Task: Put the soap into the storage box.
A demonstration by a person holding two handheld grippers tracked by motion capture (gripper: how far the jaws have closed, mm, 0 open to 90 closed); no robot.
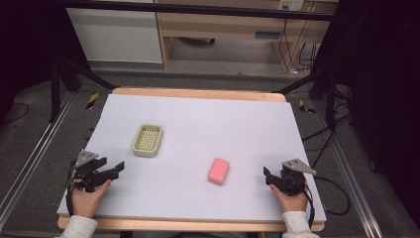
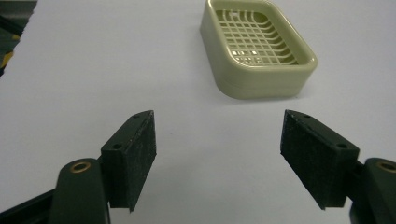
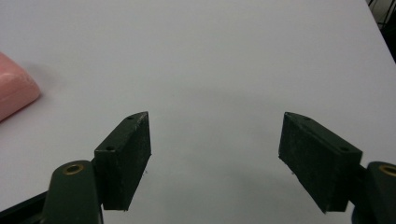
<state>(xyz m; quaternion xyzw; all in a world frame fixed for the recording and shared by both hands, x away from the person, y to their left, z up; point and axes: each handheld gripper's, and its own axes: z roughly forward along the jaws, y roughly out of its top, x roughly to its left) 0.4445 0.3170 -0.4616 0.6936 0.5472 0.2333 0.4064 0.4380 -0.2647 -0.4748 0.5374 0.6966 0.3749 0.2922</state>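
Soap dish [image 1: 148, 140] lies left of and behind the soap bar [image 1: 218, 171]

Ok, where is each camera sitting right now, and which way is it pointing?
High view: above the person's side, looking forward and down on the table; both hands show, left gripper, right gripper.
Left gripper view: rides that gripper, looks along its open jaws at the soap dish.
Right gripper view: looks along its open jaws; pink soap at left edge.
Shared: dish and soap also appear from above.
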